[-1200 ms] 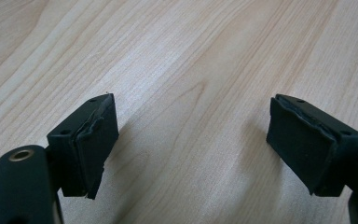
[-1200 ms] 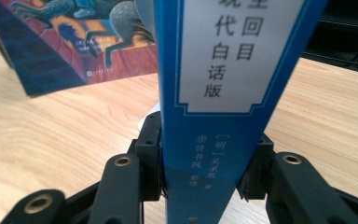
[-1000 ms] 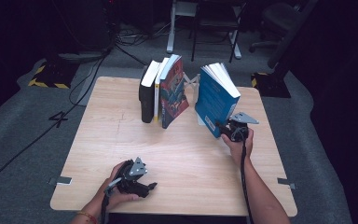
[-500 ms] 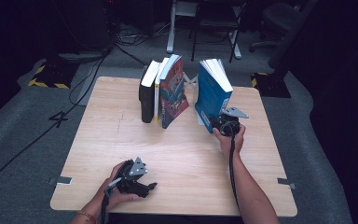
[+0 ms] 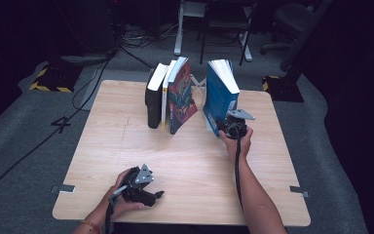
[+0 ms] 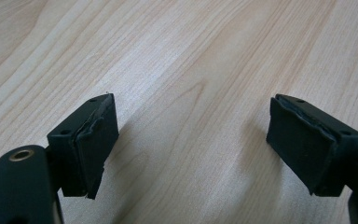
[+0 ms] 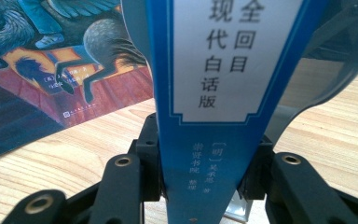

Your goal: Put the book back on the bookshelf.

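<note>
A blue book [image 5: 220, 97] is held upright, tilted a little, above the tabletop [image 5: 185, 161] at its far right side, just right of a row of books [image 5: 169, 95] standing at the far middle. The right tongs [image 5: 222, 126] are clamped on the blue book's spine near its lower end; in the right gripper view the spine [image 7: 214, 140] is seen pressed between the two pads, with the colourful cover of the nearest book of the row [image 7: 51, 70] to its left. The left tongs [image 5: 157, 195] are rested at the near left of the tabletop, well apart from the books. Their jaws stand wide apart, with only bare wood [image 6: 191, 116] seen between them.
</note>
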The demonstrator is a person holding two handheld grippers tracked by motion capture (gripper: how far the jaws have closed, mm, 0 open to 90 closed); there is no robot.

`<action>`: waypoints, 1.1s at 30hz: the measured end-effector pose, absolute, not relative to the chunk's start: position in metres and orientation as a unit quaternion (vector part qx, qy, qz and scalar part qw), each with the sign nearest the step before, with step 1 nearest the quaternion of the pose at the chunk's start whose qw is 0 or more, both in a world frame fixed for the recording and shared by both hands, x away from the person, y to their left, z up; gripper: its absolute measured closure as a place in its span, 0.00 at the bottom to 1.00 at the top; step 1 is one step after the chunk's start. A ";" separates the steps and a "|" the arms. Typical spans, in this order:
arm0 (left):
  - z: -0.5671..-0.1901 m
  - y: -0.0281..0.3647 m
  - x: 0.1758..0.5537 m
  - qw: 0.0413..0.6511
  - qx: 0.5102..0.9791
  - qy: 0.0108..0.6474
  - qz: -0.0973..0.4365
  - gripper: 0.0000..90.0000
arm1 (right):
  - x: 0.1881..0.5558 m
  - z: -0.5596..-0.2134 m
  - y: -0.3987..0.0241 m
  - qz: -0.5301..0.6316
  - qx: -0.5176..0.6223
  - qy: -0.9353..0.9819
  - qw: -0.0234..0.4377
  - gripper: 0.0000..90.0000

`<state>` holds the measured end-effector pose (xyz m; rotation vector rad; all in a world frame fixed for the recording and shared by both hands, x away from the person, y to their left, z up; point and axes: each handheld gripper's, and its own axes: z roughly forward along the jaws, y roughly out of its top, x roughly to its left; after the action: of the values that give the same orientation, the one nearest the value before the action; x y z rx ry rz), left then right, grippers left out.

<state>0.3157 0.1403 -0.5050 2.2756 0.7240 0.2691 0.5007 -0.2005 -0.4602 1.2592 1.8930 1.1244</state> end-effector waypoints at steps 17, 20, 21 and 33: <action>-0.505 0.140 0.316 0.360 0.883 0.280 0.105 0.18 | 0.501 -0.454 -0.202 0.405 0.459 0.736 0.289 0.65; -0.505 0.140 0.316 0.360 0.883 0.281 0.105 0.18 | 0.499 -0.452 -0.203 0.403 0.453 0.741 0.289 0.65; -0.505 0.140 0.316 0.360 0.883 0.281 0.105 0.18 | 0.499 -0.451 -0.204 0.401 0.453 0.743 0.288 0.64; -0.505 0.140 0.316 0.360 0.883 0.281 0.105 0.18 | 0.490 -0.437 -0.210 0.402 0.428 0.755 0.293 0.61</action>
<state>0.3156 0.1404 -0.5050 2.2766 0.7235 0.2698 0.4895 -0.2097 -0.4365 1.1397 2.0106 1.0695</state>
